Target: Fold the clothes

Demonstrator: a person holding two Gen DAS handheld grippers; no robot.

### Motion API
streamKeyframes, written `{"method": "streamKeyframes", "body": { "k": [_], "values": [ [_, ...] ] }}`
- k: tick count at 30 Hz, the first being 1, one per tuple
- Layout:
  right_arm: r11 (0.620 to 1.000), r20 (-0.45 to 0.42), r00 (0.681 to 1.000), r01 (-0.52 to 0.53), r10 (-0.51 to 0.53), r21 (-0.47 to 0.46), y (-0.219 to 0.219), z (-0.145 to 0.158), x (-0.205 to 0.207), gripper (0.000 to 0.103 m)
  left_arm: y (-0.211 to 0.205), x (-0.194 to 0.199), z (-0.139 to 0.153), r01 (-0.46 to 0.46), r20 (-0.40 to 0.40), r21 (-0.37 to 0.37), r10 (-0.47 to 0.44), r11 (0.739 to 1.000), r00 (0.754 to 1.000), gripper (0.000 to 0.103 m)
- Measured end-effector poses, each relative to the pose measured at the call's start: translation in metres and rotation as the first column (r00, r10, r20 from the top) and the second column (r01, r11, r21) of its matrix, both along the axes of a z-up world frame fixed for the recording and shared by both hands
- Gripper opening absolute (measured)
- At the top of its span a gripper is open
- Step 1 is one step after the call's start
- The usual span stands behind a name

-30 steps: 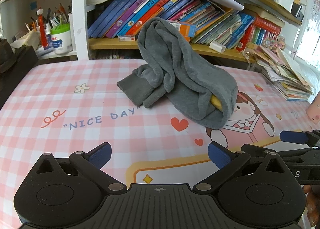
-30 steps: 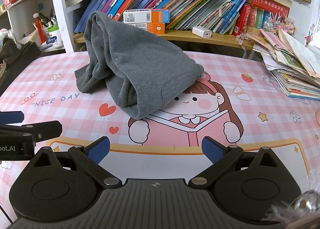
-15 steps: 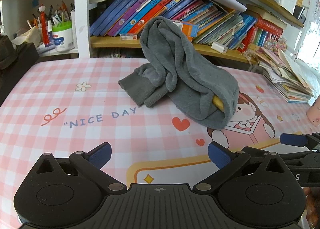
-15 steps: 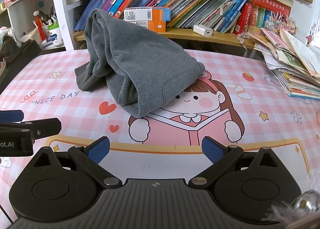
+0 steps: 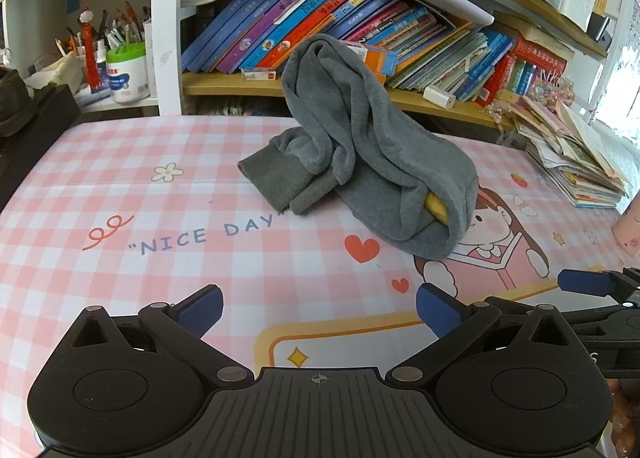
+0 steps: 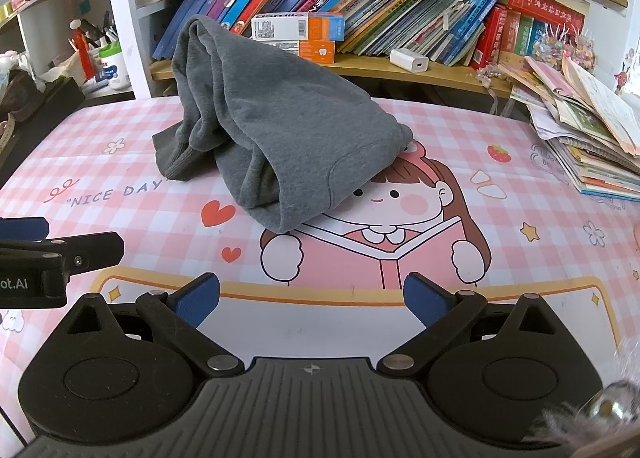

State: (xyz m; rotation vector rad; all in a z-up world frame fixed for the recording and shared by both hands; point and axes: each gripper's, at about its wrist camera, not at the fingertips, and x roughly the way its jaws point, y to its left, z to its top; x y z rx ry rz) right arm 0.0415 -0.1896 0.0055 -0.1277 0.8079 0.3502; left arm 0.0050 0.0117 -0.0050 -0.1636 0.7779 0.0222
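A grey garment [image 5: 372,162] lies crumpled in a tall heap near the middle of the tabletop [image 5: 120,186], on its pink checked cover, with a ribbed cuff trailing toward the "NICE DAY" lettering and a sliver of yellow showing inside one fold. The left gripper [image 5: 318,308] and the right gripper [image 6: 311,298] both hover above the near edge, fingers spread wide apart, holding nothing and well clear of the garment. A bookshelf [image 6: 400,70] of leaning books stands behind the heap.
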Motion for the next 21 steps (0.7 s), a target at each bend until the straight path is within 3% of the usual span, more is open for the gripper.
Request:
{"method": "streamKeyframes", "body": {
  "k": [21],
  "values": [
    [0.999,-0.014,0.999,-0.041,0.041,-0.015,0.0032,-0.0027,0.0003,0.098,-0.0017,0.0035,-0.0050,-0.016,-0.021,-0.019,0.016,1.000,1.000,0.103]
  ]
}}
